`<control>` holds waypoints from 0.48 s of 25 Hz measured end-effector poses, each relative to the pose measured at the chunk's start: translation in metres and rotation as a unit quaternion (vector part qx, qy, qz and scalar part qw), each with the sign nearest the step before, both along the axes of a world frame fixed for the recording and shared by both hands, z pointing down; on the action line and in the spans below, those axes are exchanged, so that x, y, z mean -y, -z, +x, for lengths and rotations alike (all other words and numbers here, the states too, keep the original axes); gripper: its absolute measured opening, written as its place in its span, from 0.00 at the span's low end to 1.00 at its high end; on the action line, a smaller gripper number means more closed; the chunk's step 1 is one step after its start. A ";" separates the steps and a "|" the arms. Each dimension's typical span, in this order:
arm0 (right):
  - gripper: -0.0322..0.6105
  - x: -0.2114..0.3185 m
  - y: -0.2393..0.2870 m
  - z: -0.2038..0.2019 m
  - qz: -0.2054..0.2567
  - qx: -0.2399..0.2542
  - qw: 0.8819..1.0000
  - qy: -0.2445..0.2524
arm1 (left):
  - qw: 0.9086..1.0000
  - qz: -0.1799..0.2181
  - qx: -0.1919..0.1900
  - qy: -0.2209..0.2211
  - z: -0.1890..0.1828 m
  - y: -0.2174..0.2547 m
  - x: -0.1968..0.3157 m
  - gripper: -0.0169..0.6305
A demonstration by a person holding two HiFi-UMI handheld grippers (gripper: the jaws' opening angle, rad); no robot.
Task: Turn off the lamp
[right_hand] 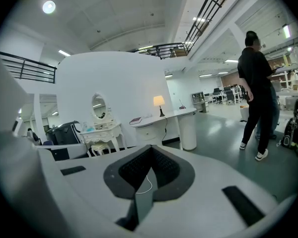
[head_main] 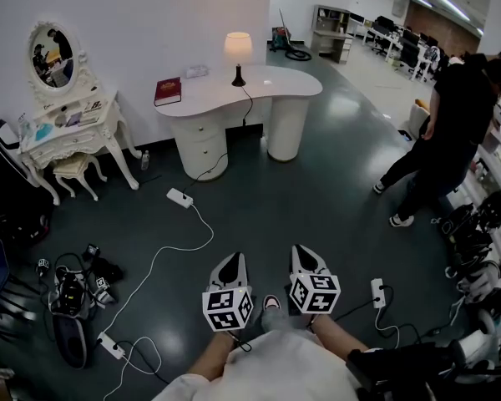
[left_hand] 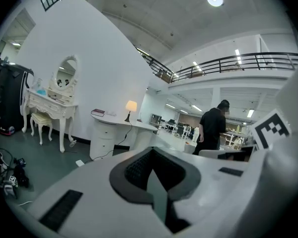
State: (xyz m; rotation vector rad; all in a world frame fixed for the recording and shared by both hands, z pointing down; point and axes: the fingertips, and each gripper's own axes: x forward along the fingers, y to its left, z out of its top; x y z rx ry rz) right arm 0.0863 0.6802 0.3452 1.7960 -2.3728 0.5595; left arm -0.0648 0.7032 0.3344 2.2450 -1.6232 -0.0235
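Note:
The lamp (head_main: 238, 50) is lit, with a pale shade on a dark base, and stands on the white curved desk (head_main: 271, 84) far across the floor. Its black cord runs off the desk down to a white power strip (head_main: 179, 197). The lamp also shows small and distant in the left gripper view (left_hand: 131, 106) and in the right gripper view (right_hand: 159, 101). My left gripper (head_main: 231, 263) and right gripper (head_main: 306, 255) are held side by side low in the head view, pointing toward the desk. Both are shut with nothing in them, the left (left_hand: 151, 150) and the right (right_hand: 150, 148).
A red book (head_main: 168, 90) lies on the desk's left end. A white vanity with an oval mirror (head_main: 67, 124) and a stool (head_main: 73, 168) stand at the left. Cables and gear (head_main: 71, 295) litter the floor at lower left. A person in black (head_main: 451, 132) stands at the right.

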 end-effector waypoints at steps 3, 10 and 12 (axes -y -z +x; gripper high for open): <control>0.05 0.014 -0.004 -0.001 -0.003 -0.001 1.000 0.004 | 1.000 -0.005 0.001 0.006 -0.002 -0.006 0.011 0.04; 0.05 0.057 0.001 -0.009 -0.001 -0.001 1.000 0.014 | 1.000 -0.003 0.007 0.017 -0.009 -0.001 0.055 0.04; 0.05 0.070 0.002 -0.007 -0.002 -0.004 1.000 0.018 | 1.000 -0.003 0.008 0.019 -0.006 0.000 0.068 0.04</control>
